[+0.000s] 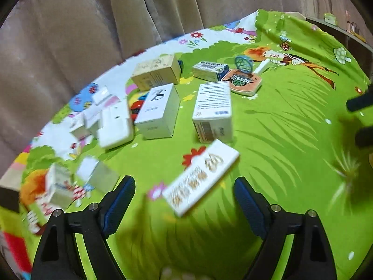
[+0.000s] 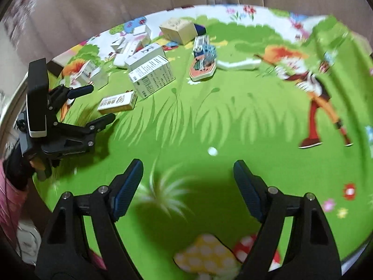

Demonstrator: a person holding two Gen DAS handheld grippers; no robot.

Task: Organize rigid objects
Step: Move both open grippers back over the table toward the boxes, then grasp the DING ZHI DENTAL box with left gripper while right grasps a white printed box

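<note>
Covering table: green cartoon cloth | backdrop: beige curtain | left claw, right claw: wide, empty

My feeds are evenly lit and fairly bright, with saturated colour on the green cloth. Light falls from above and behind me: the left tool throws a soft dark shadow at six o'clock in its view, and the right tool does the same in its own. Motion blur smears the flat box and the small boxes at eight o'clock in the left view. In the right view the cartoon figure at two o'clock is streaked. Both pictures bow strongly, with black corners. I see no glare.
</note>
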